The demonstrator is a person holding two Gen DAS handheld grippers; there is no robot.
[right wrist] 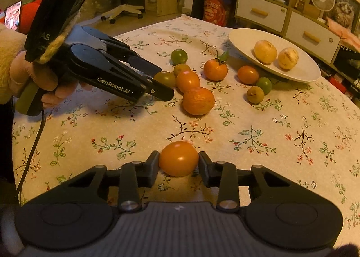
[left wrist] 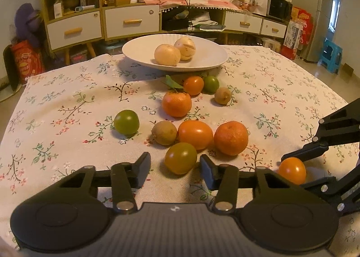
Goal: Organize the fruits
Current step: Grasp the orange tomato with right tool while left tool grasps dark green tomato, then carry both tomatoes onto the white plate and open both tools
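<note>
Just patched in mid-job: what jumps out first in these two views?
The right gripper brackets an orange tomato on the floral cloth. The left gripper is open around a greenish tomato at the near edge of the fruit cluster. Behind sits a white plate with two pale fruits.

The left gripper sits low over the tablecloth near its front edge, its jaws spread wide with a clear gap on either side of what lies between them. From the right wrist view it reaches in from the left edge, tilted downward, held in a bare hand wrapped round its handle, a fluffy sleeve at the wrist. The right gripper lies low too, both fingers pressed against a round orange fruit.
</note>
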